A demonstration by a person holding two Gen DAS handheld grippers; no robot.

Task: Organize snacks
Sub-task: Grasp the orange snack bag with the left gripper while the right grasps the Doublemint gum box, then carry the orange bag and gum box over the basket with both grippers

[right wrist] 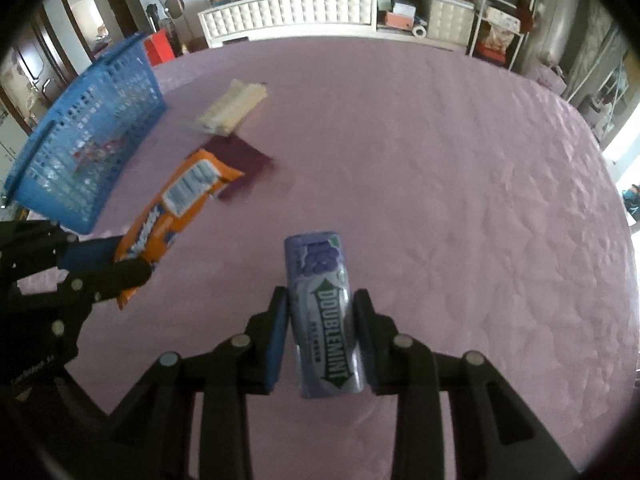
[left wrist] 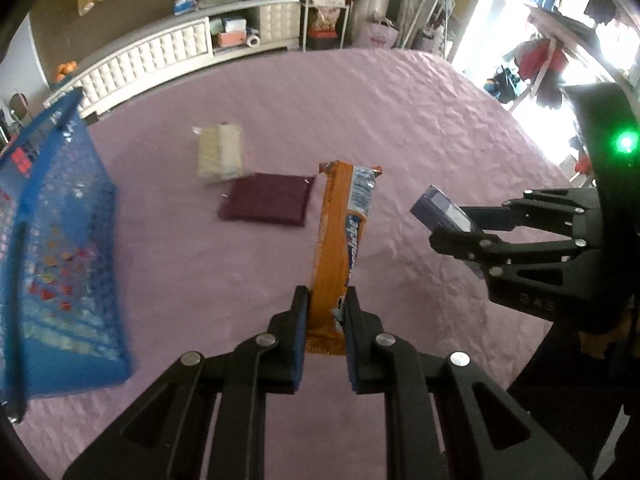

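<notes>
So both grippers have something in them right now. The left gripper (left wrist: 324, 300) is clamped on the lower end of a long orange snack pack (left wrist: 342, 240), which sticks straight out ahead of the fingers, clear of the purple bedspread (left wrist: 400, 120). The right gripper (right wrist: 322, 320) is squeezed tight on a purple Doublemint gum bottle (right wrist: 324, 312), its blue pads (right wrist: 278, 340) pressing both sides, label facing up, top pointing away from the tool. From the left wrist view the right gripper (left wrist: 452, 236) sits off to the right with the gum bottle (left wrist: 440, 212) poking out of its tip; from the right wrist view the left gripper (right wrist: 100, 276) is low on the left with the orange pack (right wrist: 176, 208) angling up and away from it. Ahead of both tools, lying flat on the bedspread, there's a dark maroon pouch (left wrist: 268, 200), and just beyond it, touching or nearly touching its far corner, a pale cream wafer pack (left wrist: 221, 152). The blue mesh basket (left wrist: 60, 240) stands off to the left of the left gripper, with some colourful wrapped stuff inside that's too blurry to name. A white tufted cabinet (right wrist: 304, 12) runs along behind the bed.
</notes>
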